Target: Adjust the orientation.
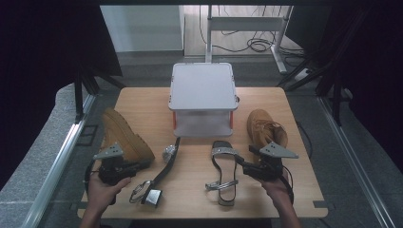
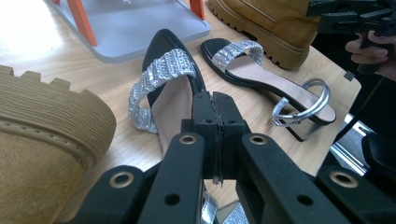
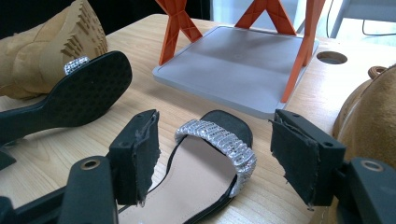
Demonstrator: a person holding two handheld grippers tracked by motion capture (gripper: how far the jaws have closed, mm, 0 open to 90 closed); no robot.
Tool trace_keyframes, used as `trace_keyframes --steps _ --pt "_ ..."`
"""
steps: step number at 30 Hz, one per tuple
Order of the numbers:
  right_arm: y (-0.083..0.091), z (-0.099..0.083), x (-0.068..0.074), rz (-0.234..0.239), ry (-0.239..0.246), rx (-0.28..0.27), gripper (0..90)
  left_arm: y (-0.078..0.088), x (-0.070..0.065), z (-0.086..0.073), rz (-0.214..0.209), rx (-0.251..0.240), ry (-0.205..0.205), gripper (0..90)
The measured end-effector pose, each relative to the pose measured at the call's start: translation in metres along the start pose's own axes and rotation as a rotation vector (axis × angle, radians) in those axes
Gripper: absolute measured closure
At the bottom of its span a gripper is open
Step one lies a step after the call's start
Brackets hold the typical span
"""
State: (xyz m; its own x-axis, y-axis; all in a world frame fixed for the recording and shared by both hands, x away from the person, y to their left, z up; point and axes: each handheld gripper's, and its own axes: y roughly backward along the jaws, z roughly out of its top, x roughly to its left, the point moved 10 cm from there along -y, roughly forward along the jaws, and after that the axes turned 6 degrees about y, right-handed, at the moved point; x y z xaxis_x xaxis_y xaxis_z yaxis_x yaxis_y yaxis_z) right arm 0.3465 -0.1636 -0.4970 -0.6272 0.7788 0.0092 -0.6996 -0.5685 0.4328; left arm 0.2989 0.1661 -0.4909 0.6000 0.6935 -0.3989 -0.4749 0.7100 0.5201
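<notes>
The left gripper (image 2: 215, 116), jaws pressed together on nothing, points over a silver-strapped sandal (image 2: 163, 84) lying sideways.

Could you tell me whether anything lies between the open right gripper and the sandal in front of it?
Nothing visible does: the right gripper has its jaws spread either side of the sandal, with bare table around it.
</notes>
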Motion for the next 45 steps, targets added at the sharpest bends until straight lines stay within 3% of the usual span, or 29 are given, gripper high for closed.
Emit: trace_keyframes --steps 3,7,13,23,28,31,41,45 --pt "0.001 0.0 0.0 -0.001 -0.001 -0.002 32.6 0.002 -0.001 0.0 0.007 0.001 0.0 89.7" --pt "0.001 0.0 -0.002 -0.008 -0.003 -0.004 32.6 0.01 -0.016 0.005 -0.007 -0.015 -0.041 89.7" --pt "0.003 0.001 -0.002 -0.01 -0.002 -0.007 32.6 0.011 -0.013 0.005 0.038 -0.011 -0.056 89.7" --pt "0.002 0.001 -0.003 -0.017 -0.002 -0.005 32.5 -0.024 -0.009 -0.014 0.085 0.116 -0.09 89.7" --pt "0.003 0.001 -0.003 -0.024 -0.005 -0.005 32.5 -0.032 -0.004 -0.018 0.094 0.135 -0.083 89.6" --pt "0.003 0.0 -0.004 -0.027 -0.006 -0.004 32.5 -0.034 0.005 -0.019 0.144 0.132 -0.076 89.5" --pt "-0.003 -0.004 0.0 -0.025 -0.001 0.016 32.5 -0.048 0.011 -0.027 0.137 0.157 -0.056 89.3" --pt "-0.004 -0.003 -0.003 -0.051 0.0 0.008 32.7 -0.05 0.014 -0.028 0.148 0.158 -0.049 89.1"
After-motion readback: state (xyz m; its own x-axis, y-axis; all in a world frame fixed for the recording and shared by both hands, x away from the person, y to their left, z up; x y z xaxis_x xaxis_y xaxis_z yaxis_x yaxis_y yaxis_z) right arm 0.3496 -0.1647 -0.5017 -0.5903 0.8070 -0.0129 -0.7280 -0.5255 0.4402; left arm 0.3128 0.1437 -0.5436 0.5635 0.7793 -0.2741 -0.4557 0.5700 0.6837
